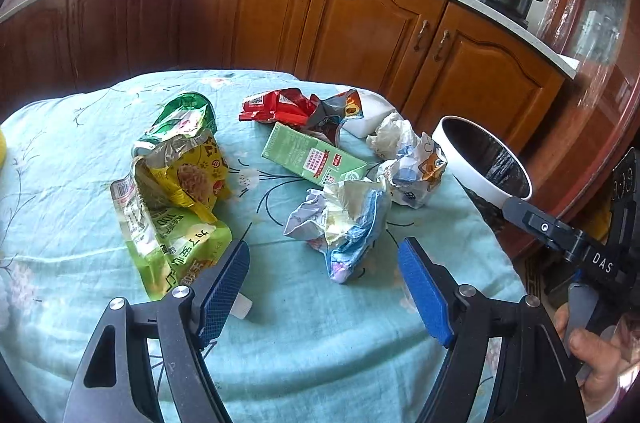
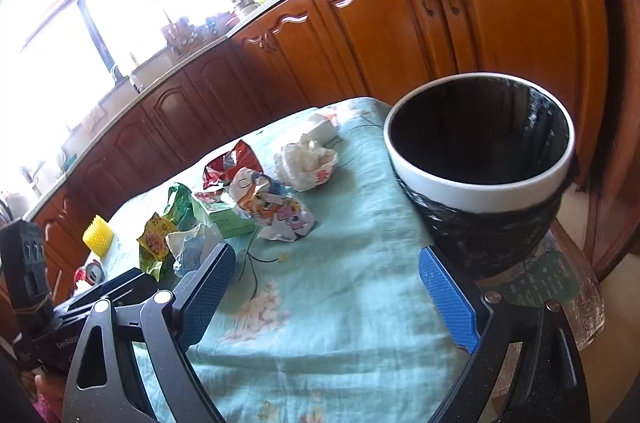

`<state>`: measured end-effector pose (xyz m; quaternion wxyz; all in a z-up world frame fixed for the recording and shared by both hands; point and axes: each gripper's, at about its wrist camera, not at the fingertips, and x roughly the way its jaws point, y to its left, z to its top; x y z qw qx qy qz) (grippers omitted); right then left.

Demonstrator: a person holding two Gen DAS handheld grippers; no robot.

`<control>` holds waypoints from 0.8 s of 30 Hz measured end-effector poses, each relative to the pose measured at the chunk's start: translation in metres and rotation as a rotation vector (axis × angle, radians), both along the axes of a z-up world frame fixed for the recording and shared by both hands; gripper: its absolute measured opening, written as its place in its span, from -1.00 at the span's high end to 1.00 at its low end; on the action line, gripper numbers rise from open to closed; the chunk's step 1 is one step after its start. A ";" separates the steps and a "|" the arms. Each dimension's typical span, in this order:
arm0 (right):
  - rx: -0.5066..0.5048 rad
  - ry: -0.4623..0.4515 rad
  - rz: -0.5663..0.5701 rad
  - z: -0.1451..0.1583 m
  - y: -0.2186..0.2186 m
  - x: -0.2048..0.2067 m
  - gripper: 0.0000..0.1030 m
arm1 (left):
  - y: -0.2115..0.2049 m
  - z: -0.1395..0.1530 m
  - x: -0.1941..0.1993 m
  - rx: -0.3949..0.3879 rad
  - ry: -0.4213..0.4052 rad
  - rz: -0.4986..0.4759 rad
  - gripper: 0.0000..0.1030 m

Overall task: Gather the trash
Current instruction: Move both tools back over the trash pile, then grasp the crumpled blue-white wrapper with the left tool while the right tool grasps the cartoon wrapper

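The left gripper is hovering over the teal tablecloth with its blue pads spread wide and nothing between them. Seen from the left wrist, the nearest piece of trash, a crumpled blue-and-white wrapper, is lying at about twelve o'clock from the gap between the fingers, just ahead of the tips. Its long axis is running roughly from eleven o'clock down to five o'clock, slanted across the line joining the pads, so a slight turn of the wrist would probably help the pads close across its narrow side. A green-yellow snack bag is lying at ten o'clock, touching or nearly touching the left pad, and a green carton is resting farther out at twelve.

The right gripper is also standing open and empty. The white-rimmed bin, lined in black, is sitting at one o'clock from it, just beside the right pad, by the table's edge. The left gripper is the one nearer the litter, the right the one nearer the bin, so the pick-up most likely belongs to the left.
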<state>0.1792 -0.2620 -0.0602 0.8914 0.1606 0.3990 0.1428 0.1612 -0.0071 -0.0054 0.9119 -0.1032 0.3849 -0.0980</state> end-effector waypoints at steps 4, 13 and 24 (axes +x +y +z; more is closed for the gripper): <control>0.002 0.001 0.058 -0.002 0.018 0.015 -0.77 | 0.001 -0.001 0.010 -0.018 0.018 -0.003 -0.49; 0.005 0.080 0.173 -0.025 0.049 0.065 -0.11 | -0.013 -0.019 0.050 0.013 0.070 -0.028 -0.31; 0.037 0.063 0.161 -0.017 0.037 0.042 0.56 | -0.014 -0.020 0.048 -0.034 0.058 -0.100 0.54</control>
